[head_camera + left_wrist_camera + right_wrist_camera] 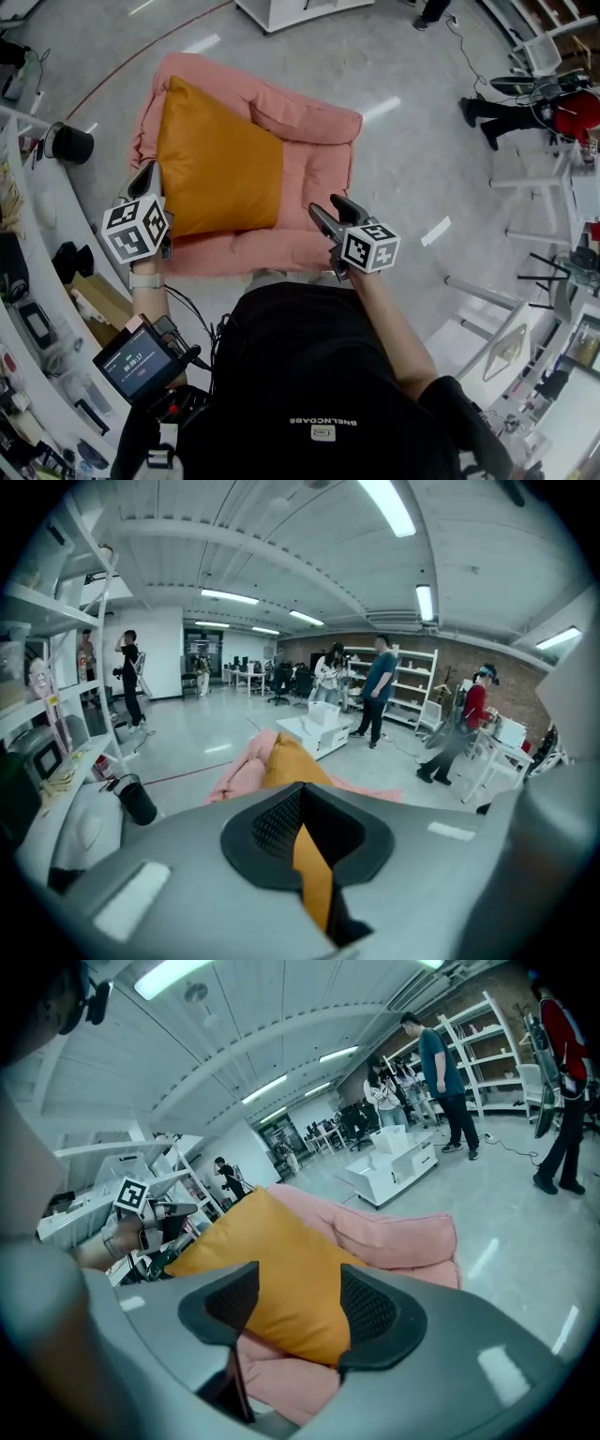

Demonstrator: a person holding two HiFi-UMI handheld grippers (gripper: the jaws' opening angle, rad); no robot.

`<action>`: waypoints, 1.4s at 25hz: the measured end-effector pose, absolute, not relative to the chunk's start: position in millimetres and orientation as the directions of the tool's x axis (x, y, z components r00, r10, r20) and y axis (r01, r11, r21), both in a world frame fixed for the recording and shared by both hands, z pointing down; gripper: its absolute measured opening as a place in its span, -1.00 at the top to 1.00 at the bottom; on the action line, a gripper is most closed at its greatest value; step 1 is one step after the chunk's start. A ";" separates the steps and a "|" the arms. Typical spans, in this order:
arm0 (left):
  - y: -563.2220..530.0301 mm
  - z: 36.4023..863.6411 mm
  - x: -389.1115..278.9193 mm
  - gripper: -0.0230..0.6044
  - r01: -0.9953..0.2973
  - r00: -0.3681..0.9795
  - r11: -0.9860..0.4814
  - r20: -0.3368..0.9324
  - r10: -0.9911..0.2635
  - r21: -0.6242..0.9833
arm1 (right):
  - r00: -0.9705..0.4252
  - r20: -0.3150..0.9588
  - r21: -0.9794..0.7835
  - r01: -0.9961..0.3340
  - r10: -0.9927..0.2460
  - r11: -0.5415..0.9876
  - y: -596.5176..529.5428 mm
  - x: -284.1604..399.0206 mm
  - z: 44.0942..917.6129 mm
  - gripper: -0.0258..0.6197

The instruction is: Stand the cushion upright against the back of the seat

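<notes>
An orange cushion lies slanted across a pink padded seat, its far corner near the seat's back left. My left gripper is at the cushion's near left edge. In the left gripper view it is shut, with a fold of the orange cushion pinched between the pads. My right gripper hovers open at the seat's front right, apart from the cushion. In the right gripper view its jaws frame the cushion and seat with nothing between them.
A black bin stands left of the seat by a curved white counter with clutter. A low white table stands beyond the seat. People stand further off, one in red. White racks stand at the right.
</notes>
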State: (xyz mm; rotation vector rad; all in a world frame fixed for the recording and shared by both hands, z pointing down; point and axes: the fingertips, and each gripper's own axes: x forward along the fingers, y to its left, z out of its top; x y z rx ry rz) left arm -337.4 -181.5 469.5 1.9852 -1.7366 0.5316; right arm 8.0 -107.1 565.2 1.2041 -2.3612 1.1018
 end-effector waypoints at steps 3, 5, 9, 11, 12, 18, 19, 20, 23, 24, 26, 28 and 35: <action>-177.4 464.9 -314.2 0.88 -0.978 0.207 -0.185 0.526 -0.825 0.095 | -0.634 0.508 -0.512 -0.767 -0.583 0.387 -115.6 3.5 554.2 0.07; -174.4 464.8 -297.9 0.88 -0.967 0.254 -0.225 0.515 -0.819 0.119 | -0.642 0.479 -0.513 -0.758 -0.598 0.403 -120.2 2.9 542.0 0.12; -171.3 471.4 -266.4 0.89 -0.941 0.337 -0.297 0.492 -0.803 0.161 | -0.651 0.412 -0.518 -0.743 -0.638 0.423 -127.9 1.4 524.4 0.26; -172.1 470.1 -243.1 0.89 -0.924 0.383 -0.338 0.473 -0.793 0.180 | -0.644 0.385 -0.518 -0.744 -0.662 0.422 -128.9 9.4 513.8 0.35; -171.4 464.6 -226.1 0.89 -0.914 0.405 -0.357 0.462 -0.789 0.191 | -0.638 0.370 -0.518 -0.745 -0.675 0.421 -127.7 19.3 505.3 0.40; -150.5 409.3 -104.3 0.88 -0.841 0.539 -0.499 0.398 -0.743 0.207 | -0.626 0.243 -0.513 -0.732 -0.741 0.449 -114.2 89.1 435.3 0.66; -148.1 406.5 -91.0 0.89 -0.829 0.557 -0.520 0.396 -0.730 0.205 | -0.625 0.226 -0.512 -0.729 -0.747 0.455 -113.1 93.9 428.1 0.68; -145.2 404.4 -79.2 0.88 -0.818 0.572 -0.536 0.394 -0.719 0.208 | -0.624 0.212 -0.513 -0.726 -0.752 0.458 -111.3 97.9 421.9 0.69; -132.4 394.7 -43.3 0.89 -0.779 0.626 -0.572 0.370 -0.687 0.255 | -0.619 0.161 -0.547 -0.704 -0.768 0.453 -103.7 112.0 401.7 0.71; -127.1 389.7 -29.1 0.89 -0.762 0.647 -0.587 0.356 -0.674 0.273 | -0.619 0.141 -0.556 -0.695 -0.773 0.455 -101.2 117.7 393.2 0.72; -113.9 377.8 2.5 0.89 -0.724 0.690 -0.625 0.327 -0.645 0.293 | -0.617 0.117 -0.543 -0.696 -0.778 0.470 -93.6 130.4 375.8 0.72; -94.9 361.9 35.7 0.88 -0.684 0.729 -0.667 0.300 -0.615 0.295 | -0.610 0.112 -0.502 -0.716 -0.784 0.485 -80.0 144.8 356.6 0.71; -44.3 320.3 99.6 0.88 -0.589 0.808 -0.773 0.186 -0.559 0.237 | -0.586 0.072 -0.404 -0.757 -0.807 0.514 -51.1 176.1 321.6 0.81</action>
